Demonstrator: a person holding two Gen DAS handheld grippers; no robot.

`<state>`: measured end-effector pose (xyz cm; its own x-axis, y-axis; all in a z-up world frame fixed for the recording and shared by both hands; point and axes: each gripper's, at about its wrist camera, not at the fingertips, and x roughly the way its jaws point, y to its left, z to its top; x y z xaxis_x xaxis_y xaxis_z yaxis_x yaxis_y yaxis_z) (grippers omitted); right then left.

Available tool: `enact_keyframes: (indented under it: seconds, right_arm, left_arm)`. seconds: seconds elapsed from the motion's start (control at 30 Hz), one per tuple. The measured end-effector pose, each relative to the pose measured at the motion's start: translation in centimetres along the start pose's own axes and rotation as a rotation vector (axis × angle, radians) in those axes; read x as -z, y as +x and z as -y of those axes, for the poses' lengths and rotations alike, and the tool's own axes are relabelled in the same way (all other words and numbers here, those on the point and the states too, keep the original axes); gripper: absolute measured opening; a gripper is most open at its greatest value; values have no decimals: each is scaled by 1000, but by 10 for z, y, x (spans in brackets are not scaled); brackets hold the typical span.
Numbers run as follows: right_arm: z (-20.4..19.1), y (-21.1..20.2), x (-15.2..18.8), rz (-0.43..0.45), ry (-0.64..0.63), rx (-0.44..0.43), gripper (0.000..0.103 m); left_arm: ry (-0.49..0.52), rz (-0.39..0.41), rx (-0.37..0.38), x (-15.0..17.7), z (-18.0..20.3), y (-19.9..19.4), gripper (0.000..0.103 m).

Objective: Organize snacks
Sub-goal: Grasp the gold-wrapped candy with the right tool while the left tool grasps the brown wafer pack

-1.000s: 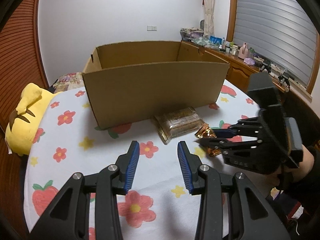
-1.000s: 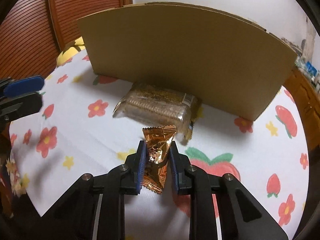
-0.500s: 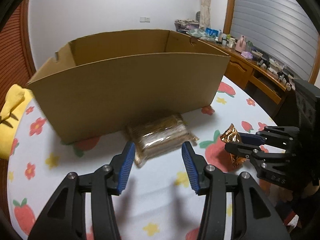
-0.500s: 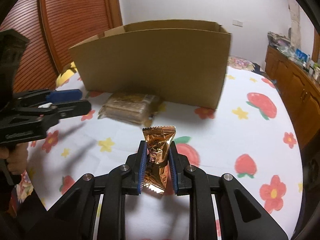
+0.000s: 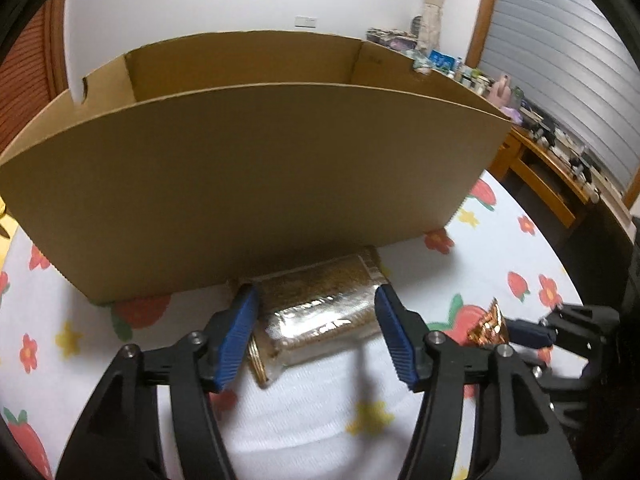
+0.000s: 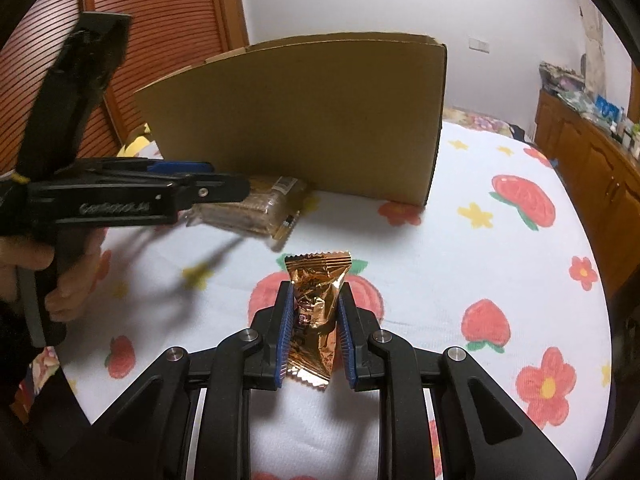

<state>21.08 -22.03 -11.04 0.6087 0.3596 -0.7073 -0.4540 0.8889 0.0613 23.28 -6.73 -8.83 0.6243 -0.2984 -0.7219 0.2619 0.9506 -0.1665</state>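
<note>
An open cardboard box [image 5: 248, 184] [image 6: 320, 120] stands on the flowered tablecloth. A clear pack of brown biscuits [image 5: 320, 312] [image 6: 256, 204] lies against the box's near wall. My left gripper [image 5: 316, 328] [image 6: 212, 184] hovers over that pack with its jaws opening, one blue pad on each side of it and neither pressing on it. My right gripper [image 6: 314, 312] [image 5: 520, 332] is shut on a small copper-foil snack packet [image 6: 314, 312] [image 5: 490, 326], held above the cloth to the right of the biscuits.
The white tablecloth [image 6: 480, 240] with strawberries and flowers covers the table. A wooden sideboard [image 5: 552, 160] crowded with small items runs along the right wall. A slatted wooden door [image 6: 160, 20] stands behind the box. A hand [image 6: 60, 276] grips the left tool's handle.
My left gripper moved in toward the box and down over the biscuit pack while its jaws spread wider. My right gripper drew back from the box, still holding the foil packet.
</note>
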Motion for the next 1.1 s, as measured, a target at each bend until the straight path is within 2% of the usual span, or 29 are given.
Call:
enact_keyframes:
  seconds: [0.2, 0.5, 0.73, 0.97, 1.1]
  right_arm:
    - [5, 3, -1, 0, 5, -8, 20]
    - [5, 3, 0, 7, -4, 2, 21]
    - [3, 3, 0, 6, -6, 6, 21]
    - [3, 3, 1, 8, -6, 10, 21]
    - [3, 2, 2, 7, -4, 12, 21]
  left_arm:
    - [-8, -21, -28, -1, 1, 12, 68]
    - [-56, -17, -28, -1, 5, 25, 89]
    - [-16, -58, -65, -4, 14, 41, 98]
    - [25, -71, -83, -12, 28, 51, 101]
    - [12, -57, -94, -11, 24, 45, 88]
